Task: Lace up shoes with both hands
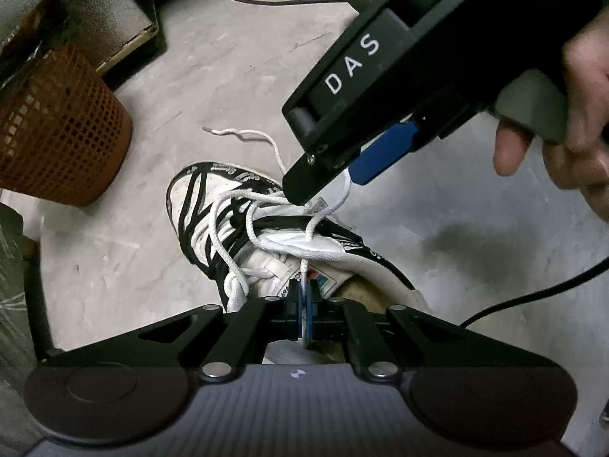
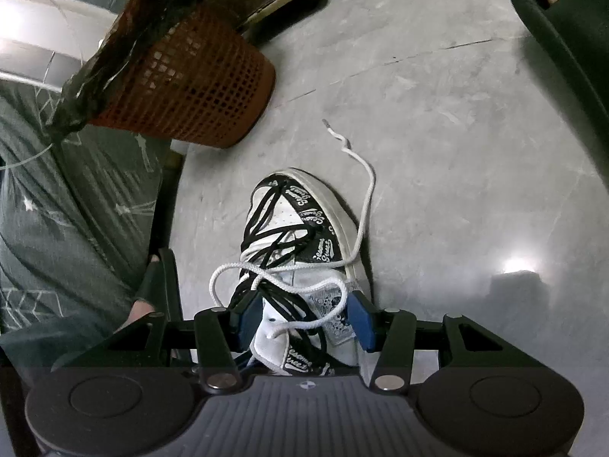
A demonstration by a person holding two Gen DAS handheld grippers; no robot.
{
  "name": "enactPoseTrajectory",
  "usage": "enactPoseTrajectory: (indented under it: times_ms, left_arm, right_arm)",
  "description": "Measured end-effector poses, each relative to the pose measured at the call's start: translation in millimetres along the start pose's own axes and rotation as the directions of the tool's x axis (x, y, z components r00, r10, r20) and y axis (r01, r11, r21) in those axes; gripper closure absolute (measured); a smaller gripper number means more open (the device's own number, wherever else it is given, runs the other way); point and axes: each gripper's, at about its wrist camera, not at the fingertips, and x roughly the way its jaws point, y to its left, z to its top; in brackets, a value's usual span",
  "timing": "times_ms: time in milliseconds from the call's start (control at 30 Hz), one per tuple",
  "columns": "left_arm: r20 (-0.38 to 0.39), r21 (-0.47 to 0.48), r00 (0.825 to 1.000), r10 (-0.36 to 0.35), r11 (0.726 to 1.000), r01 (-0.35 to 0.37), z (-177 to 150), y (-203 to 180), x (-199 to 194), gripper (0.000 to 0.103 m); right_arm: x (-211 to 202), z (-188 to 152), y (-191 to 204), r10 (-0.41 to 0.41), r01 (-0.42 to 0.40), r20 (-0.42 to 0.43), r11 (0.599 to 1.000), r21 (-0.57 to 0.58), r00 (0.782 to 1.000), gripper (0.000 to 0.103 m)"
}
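A black-and-white sneaker (image 1: 266, 224) (image 2: 300, 228) stands on the grey floor, threaded with black and white laces. My left gripper (image 1: 304, 304) is shut on a strand of the white lace (image 1: 304, 262) that rises from the shoe's tongue. The right gripper (image 1: 331, 182) (image 2: 304, 320) hovers open over the tongue, its blue pads (image 2: 361, 321) apart on either side of the laces. A white loop (image 2: 274, 278) lies between them, and one strand runs up against the pad in the left wrist view. The lace's free end (image 1: 236, 133) (image 2: 342, 144) trails on the floor beyond the toe.
An orange mesh basket (image 1: 57, 133) (image 2: 190, 87) stands left of the shoe, with a box (image 1: 95, 11) behind it. A person's foot in a dark slipper (image 2: 559, 11) is at the far right. A black cable (image 1: 533, 297) crosses the floor.
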Motion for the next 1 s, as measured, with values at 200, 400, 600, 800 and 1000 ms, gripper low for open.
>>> enactPoseTrajectory:
  times_ms: [200,400,600,800,1000]
  left_arm:
    - [-0.006,-0.007,1.000,-0.003,1.000,0.003,-2.9,2.2,-0.7,0.101]
    - [-0.009,-0.022,1.000,-0.010,1.000,0.010,-3.0,4.8,1.8,0.100]
    - [-0.001,-0.027,1.000,-0.024,0.999,0.024,-4.0,7.1,0.8,0.100]
    - [0.001,-0.010,1.000,-0.022,1.000,0.022,-5.9,5.1,-0.6,0.100]
    - [-0.010,0.008,1.000,0.009,1.000,-0.009,-4.6,4.5,0.2,0.100]
  right_arm:
    - [5.1,-7.0,14.9,-0.010,0.003,-0.065,0.994,-0.109,0.998,0.049]
    - [10.6,-15.5,27.4,-0.028,0.003,-0.125,0.981,-0.193,0.992,0.049]
    - [18.8,-20.1,29.1,-0.043,0.014,-0.147,0.981,-0.191,0.988,0.049]
    - [20.9,-21.8,27.2,-0.045,0.017,-0.131,0.978,-0.208,0.990,0.046]
    - [19.2,-25.0,47.8,-0.138,0.090,-0.100,0.918,-0.387,0.985,0.046]
